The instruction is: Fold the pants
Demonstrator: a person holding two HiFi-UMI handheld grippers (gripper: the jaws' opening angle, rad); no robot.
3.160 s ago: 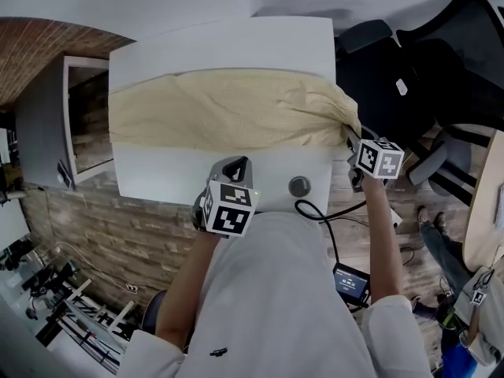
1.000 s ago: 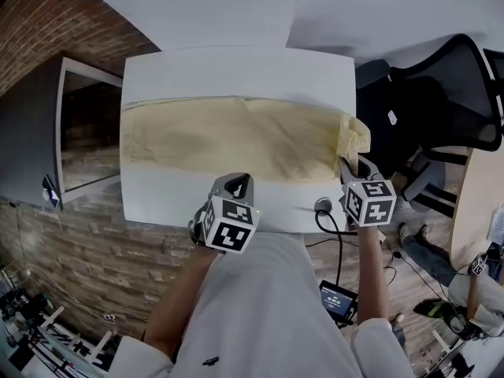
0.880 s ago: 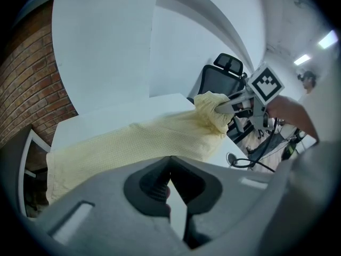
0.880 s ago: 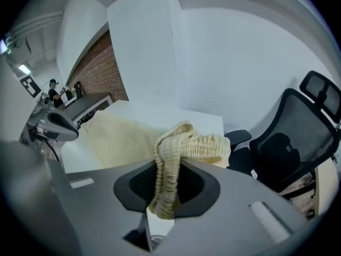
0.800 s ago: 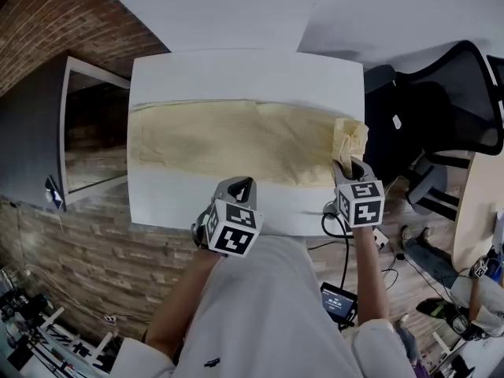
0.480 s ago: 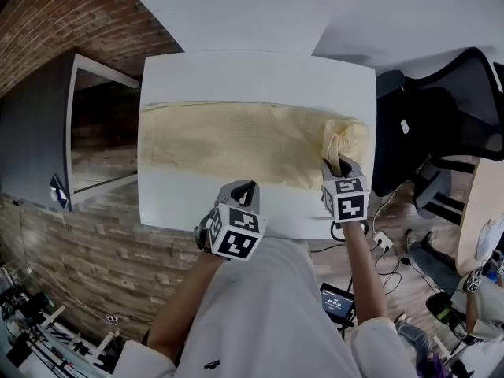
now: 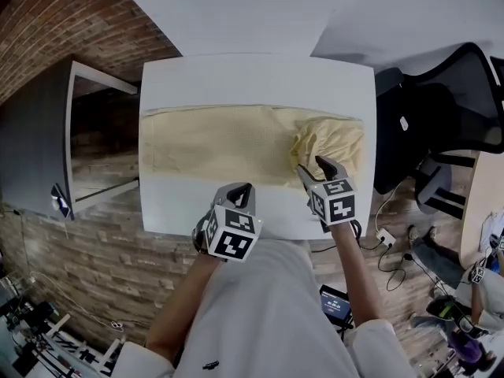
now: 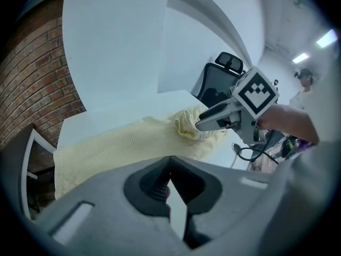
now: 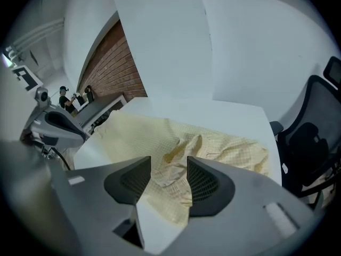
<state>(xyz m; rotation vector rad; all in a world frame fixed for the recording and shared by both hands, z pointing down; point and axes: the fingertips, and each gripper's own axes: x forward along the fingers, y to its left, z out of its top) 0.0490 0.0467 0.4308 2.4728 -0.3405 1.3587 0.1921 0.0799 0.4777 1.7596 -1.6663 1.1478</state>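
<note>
**Head view:** The pants (image 7: 213, 142) lie flat in a long band across the middle of the white table (image 7: 252, 77). Bare strips of table run along the far and near edges. The left end of the pants reaches the table's left edge. The right end is rumpled into a heap just inside the right edge. The left gripper (image 7: 242, 189) hangs over the bare near strip. The right gripper (image 7: 313, 168) hangs over the heap's near side. A black chair (image 7: 441, 109) stands just beyond the right edge, and a dark cabinet (image 7: 47, 132) is beside the left edge.

**Left gripper view:** The left gripper's (image 8: 170, 163) jaws are pressed together with nothing between them. Past them are bare table, then the pants (image 8: 117, 145) and the right gripper (image 8: 213, 120).

**Right gripper view:** The right gripper's (image 9: 168, 172) jaws have just been opening and stand apart. A rumpled fold of the pants (image 9: 218, 143) shows in the gap, and the pads are clear of it. The far right corner of the table (image 9: 224, 113) is bare.
</note>
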